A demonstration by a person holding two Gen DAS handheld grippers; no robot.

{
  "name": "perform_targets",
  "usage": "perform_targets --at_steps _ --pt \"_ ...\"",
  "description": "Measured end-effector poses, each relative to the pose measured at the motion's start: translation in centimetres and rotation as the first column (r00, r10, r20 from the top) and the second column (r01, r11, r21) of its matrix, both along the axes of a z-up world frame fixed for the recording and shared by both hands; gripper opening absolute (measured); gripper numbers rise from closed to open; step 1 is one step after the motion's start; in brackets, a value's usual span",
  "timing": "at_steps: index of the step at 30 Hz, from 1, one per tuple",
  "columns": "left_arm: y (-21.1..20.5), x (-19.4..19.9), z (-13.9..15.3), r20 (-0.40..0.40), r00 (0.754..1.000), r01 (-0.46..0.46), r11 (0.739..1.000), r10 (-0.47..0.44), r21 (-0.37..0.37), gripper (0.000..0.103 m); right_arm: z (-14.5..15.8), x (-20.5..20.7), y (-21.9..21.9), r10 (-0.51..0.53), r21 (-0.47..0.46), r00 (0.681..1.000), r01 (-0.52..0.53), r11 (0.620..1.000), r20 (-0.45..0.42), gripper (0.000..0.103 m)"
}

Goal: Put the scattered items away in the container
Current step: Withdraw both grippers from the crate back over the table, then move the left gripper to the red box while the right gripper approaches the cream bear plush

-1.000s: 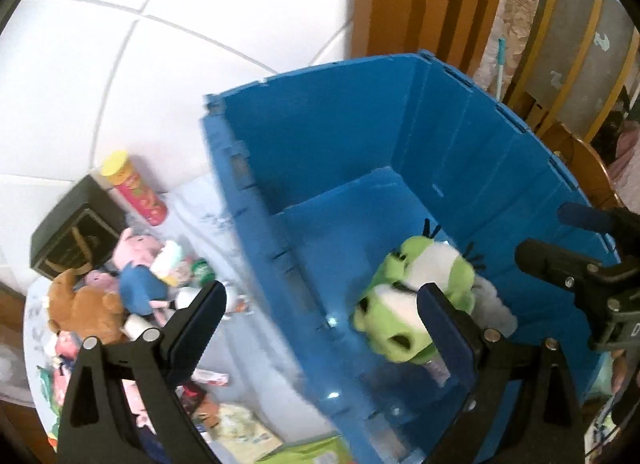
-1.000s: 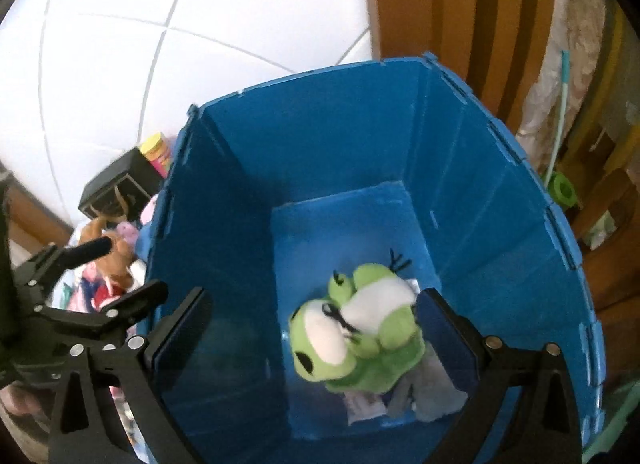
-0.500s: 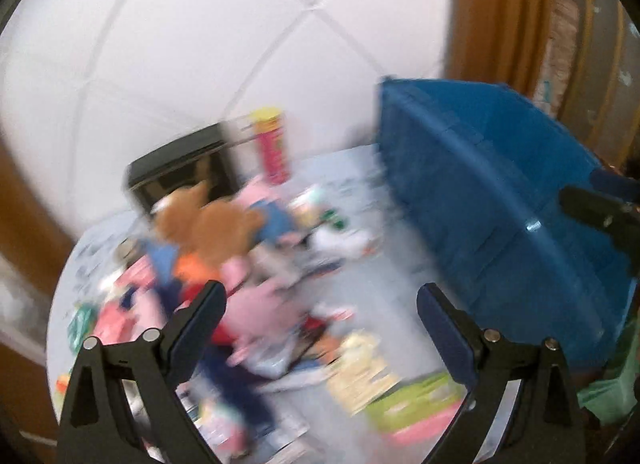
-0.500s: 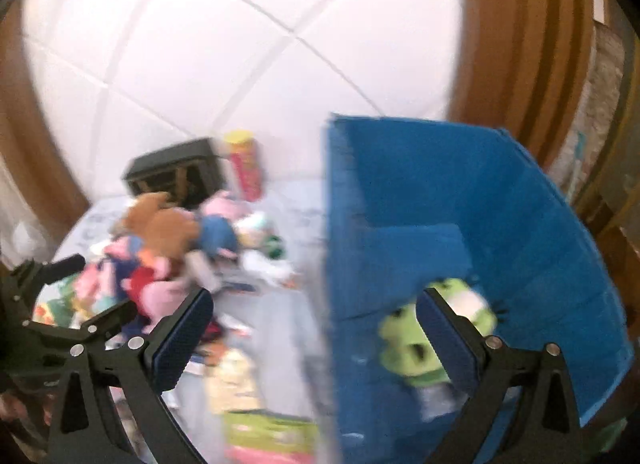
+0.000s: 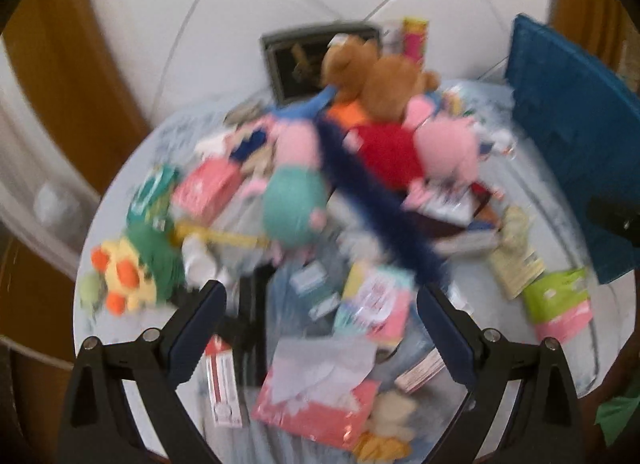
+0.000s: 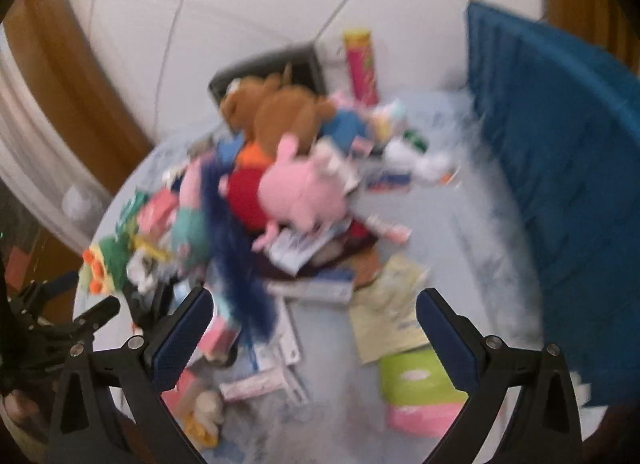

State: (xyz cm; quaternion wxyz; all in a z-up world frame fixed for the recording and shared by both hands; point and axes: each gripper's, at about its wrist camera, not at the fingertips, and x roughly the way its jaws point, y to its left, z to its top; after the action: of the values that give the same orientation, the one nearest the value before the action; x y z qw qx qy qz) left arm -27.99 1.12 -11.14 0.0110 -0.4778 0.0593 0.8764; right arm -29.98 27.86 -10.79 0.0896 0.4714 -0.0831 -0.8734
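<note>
Both of your tools hang spread and empty above a cluttered round pale tabletop [image 5: 532, 192], the frames smeared by motion. The left hand-held gripper [image 5: 320, 328] fills the bottom of its view, fingers wide apart, nothing between them; the right hand-held gripper [image 6: 314, 328] sits likewise at the bottom of its own view, equally spread.

The tall blue plastic container [image 6: 560, 168] stands at the right edge of both views, on the tabletop's right side, well apart from the main heap.

The scattered items pile up at centre frame: a brown plush animal [image 5: 376, 68] on top toward the upper middle, a pink plush pig in a red dress [image 6: 304, 188] just below it, a teal-bodied plush [image 5: 292, 204] to its left, and a fuzzy dark blue strip [image 5: 372, 200] running diagonally across them. A dark box with a gold design [image 5: 300, 60] and a red-and-yellow snack tube [image 6: 362, 64] stand behind the heap.

At far left lies a green, yellow and orange plush [image 5: 136, 268]. A green-and-pink packet [image 6: 416, 392] rests lower right, near the container.
</note>
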Motion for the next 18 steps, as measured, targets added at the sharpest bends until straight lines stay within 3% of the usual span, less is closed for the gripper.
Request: perform_targets --at_steps 8,18 --pt "-3.8 3.0 -4.2 0.039 0.997 -0.07 0.998 0.069 0.008 0.097 -6.1 0.9 -4.2 0.065 0.034 0.995 -0.068 0.997 0.082 0.103" --pt "-9.3 6.3 -8.6 0.08 0.989 -0.128 0.992 0.127 0.007 0.097 -9.0 4.1 -9.2 0.082 0.047 0.985 -0.09 0.995 0.154 0.103"
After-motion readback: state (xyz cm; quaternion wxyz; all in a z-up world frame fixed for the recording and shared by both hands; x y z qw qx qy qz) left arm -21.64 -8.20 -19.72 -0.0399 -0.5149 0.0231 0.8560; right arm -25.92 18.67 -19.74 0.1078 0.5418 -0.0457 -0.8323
